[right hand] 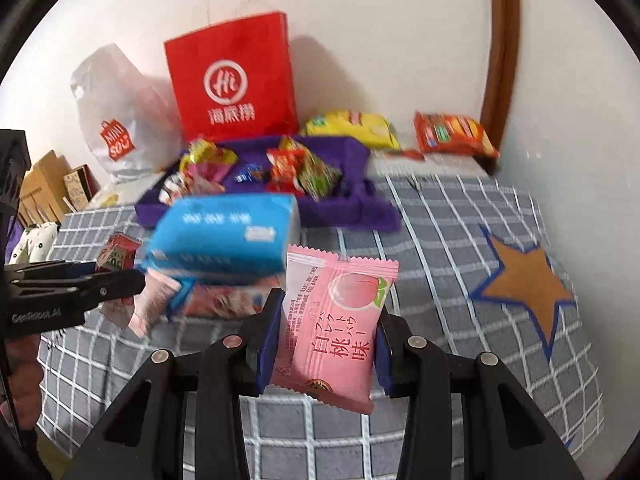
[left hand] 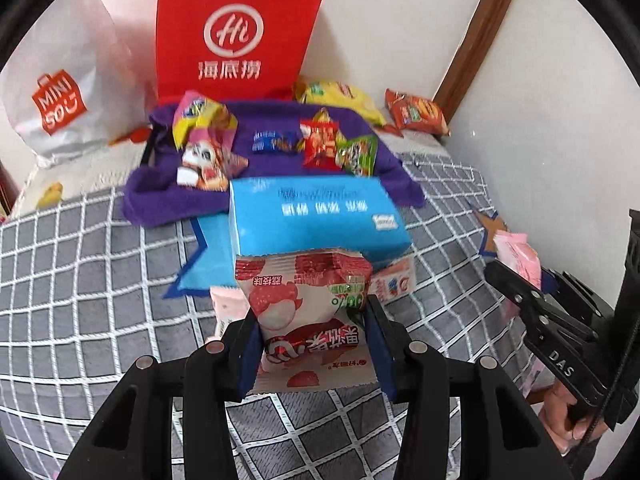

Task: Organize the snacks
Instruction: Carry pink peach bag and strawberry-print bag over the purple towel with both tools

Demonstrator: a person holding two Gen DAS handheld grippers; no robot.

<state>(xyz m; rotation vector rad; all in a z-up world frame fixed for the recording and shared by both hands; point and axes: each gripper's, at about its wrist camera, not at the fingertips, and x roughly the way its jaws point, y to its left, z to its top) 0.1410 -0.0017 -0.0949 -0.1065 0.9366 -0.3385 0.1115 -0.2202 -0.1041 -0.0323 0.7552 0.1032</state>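
Observation:
My left gripper (left hand: 312,312) is shut on a red-and-white lychee snack packet (left hand: 296,280), held upright above the grey checked bed cover (left hand: 80,280). In the right wrist view the same gripper (right hand: 132,278) comes in from the left with that packet (right hand: 118,256). My right gripper (right hand: 330,308) is shut on a pink peach snack packet (right hand: 336,320), also lifted off the cover. In the left wrist view the right gripper (left hand: 532,304) shows at the right edge with the pink packet (left hand: 516,252). Behind both lies a purple fabric tray (left hand: 160,200) with several small snack packets inside.
A blue tissue box (left hand: 316,216) rests on a flat snack box (left hand: 394,280) just beyond the grippers. A red paper bag (left hand: 236,32) and a white Miniso bag (left hand: 60,92) stand by the wall. Yellow chips (left hand: 340,100) and an orange packet (left hand: 416,114) lie at the back right.

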